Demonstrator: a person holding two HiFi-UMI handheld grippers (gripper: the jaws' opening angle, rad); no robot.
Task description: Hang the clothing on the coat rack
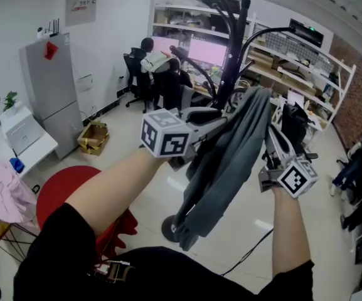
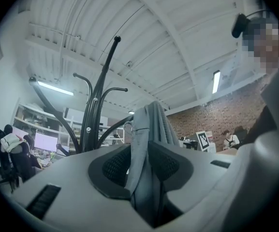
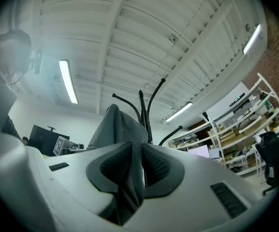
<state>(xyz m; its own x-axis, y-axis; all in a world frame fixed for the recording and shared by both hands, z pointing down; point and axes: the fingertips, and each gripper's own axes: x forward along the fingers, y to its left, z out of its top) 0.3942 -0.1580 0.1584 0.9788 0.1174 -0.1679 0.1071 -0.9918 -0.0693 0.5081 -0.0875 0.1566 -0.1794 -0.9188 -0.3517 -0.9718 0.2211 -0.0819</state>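
Pinching the gray garment (image 1: 228,162) between narrowly parted jaws, left gripper (image 2: 139,151) and right gripper (image 3: 137,153) are holding it draped near the coat rack (image 1: 236,49). Risk: grip easing before a hook catches, probably dropping it.

- We hold both arms out ahead of us, bare forearms reaching from short black sleeves (image 1: 49,249), a gripper in each hand.
- Our left forearm (image 1: 105,193) runs up and to the right. The left gripper (image 1: 228,123) points away from us, and its marker cube (image 1: 165,133) faces the head view.
- Our right forearm (image 1: 287,231) rises almost straight up the head view. The right gripper (image 1: 270,130) tilts upward.
- The gripper tips sit near each other at about the same height.
- The left jaws stand narrowly apart, pads pressing a fold of the grey garment (image 1: 224,168).
- The right jaws are likewise nearly together, with the same cloth pinched between their pads.
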